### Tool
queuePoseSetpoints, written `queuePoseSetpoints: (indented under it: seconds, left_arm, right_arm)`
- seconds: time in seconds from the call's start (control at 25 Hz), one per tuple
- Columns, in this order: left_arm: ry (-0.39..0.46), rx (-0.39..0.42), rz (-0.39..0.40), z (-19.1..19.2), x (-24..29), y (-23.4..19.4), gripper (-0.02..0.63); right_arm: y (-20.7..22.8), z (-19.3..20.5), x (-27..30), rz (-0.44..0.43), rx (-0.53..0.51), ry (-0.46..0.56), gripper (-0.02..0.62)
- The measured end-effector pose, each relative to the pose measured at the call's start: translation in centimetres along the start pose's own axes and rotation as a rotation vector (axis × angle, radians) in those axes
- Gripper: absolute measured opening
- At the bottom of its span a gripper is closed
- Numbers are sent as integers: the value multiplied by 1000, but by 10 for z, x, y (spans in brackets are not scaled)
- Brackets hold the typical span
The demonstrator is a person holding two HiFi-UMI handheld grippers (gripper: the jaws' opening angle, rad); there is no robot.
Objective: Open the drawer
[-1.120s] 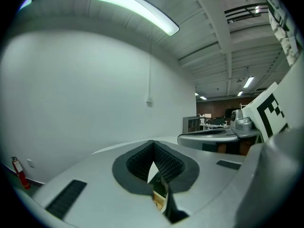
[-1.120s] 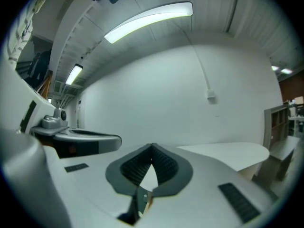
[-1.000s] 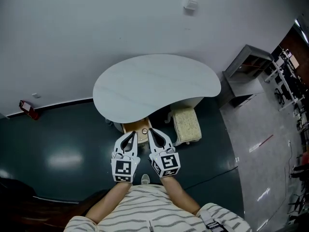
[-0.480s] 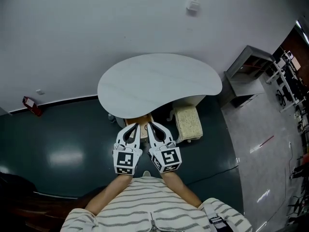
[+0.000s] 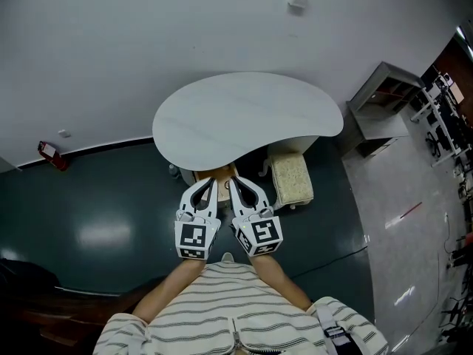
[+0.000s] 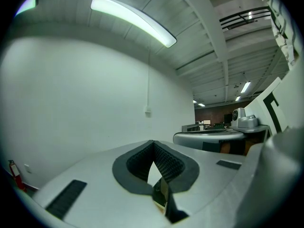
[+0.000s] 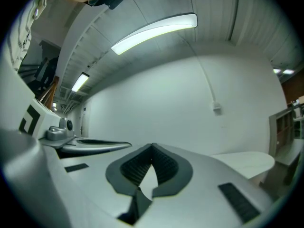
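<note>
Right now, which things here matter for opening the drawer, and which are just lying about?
Job: tan wooden drawer under the white tabletop; left claw; right claw, both shut, empty.
Lying about: cream padded stool; red fire extinguisher; grey shelf unit.

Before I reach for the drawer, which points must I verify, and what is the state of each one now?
1. Claws open for a handle: not ok. The left claw and the right claw are both shut, with nothing between them.
2. Claws aimed at the drawer: not ok. Both gripper views look at the wall; no drawer shows in them.
3. Handle located: cannot tell. The wooden drawer unit is mostly hidden under the table and behind the claws.
4. Drawer closed: cannot tell.
5. Side clearance: ok. The cushioned stool stands apart from the right claw.
</note>
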State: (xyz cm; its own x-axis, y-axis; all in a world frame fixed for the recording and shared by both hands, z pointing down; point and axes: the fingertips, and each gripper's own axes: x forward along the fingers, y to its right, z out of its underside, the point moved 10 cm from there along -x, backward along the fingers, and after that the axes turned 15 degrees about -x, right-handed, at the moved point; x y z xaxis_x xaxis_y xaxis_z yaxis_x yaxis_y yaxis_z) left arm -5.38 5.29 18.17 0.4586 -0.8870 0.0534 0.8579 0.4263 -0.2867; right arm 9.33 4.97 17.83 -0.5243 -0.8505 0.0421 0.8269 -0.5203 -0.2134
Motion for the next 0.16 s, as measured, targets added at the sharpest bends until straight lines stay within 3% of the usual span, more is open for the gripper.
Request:
queuePoseSetpoints:
  seconds: [0.16]
  left_arm:
    - [14, 8, 5, -4, 0, 0, -8]
  right_arm:
    - [2, -2, 0, 6, -4, 11, 14]
